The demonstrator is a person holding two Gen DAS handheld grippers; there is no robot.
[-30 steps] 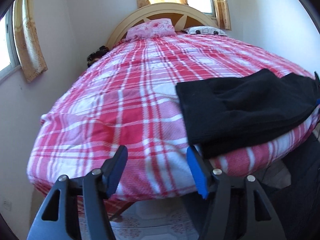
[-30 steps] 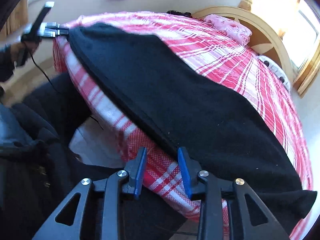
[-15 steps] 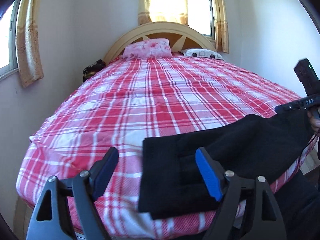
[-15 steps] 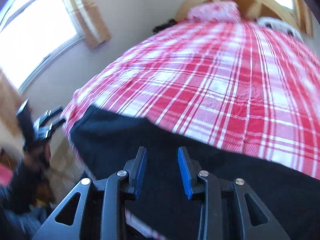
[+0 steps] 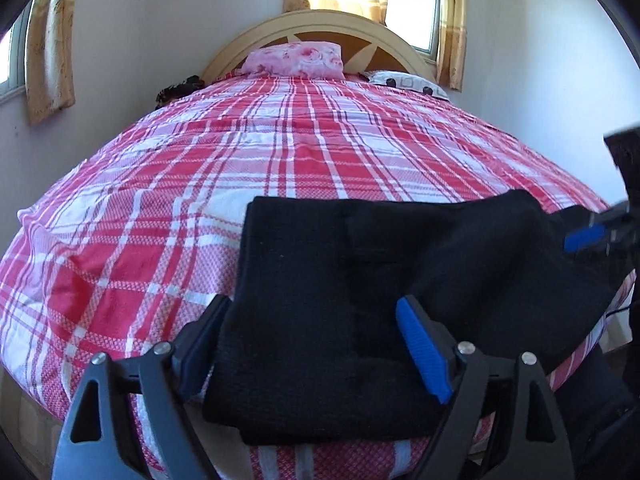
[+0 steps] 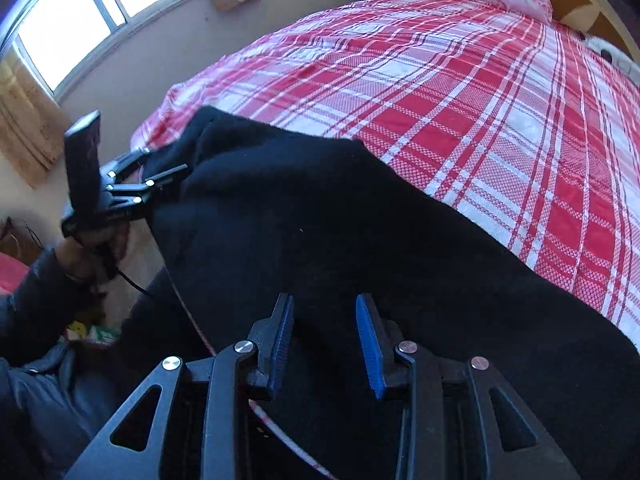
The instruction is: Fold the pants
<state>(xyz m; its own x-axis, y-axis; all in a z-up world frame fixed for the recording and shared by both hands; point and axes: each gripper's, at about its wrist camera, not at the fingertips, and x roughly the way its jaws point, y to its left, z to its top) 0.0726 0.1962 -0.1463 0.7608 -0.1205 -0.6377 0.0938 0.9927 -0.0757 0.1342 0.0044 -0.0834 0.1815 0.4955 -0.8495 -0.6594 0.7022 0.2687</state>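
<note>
A: Well, from the left wrist, where are the pants (image 5: 360, 300)?

B: Black, folded, lying at the near edge of the red plaid bedspread (image 5: 240, 168). The left gripper (image 5: 308, 344) has just been opening; its jaws stand wide to either side of the folded end, pads not pressing.

A: And from the right wrist?

B: The right gripper (image 6: 324, 340) hovers over the dark cloth, jaws partly apart, nothing pinched. The person's hand (image 6: 80, 252) holds the left gripper at the pants' far end.
</note>
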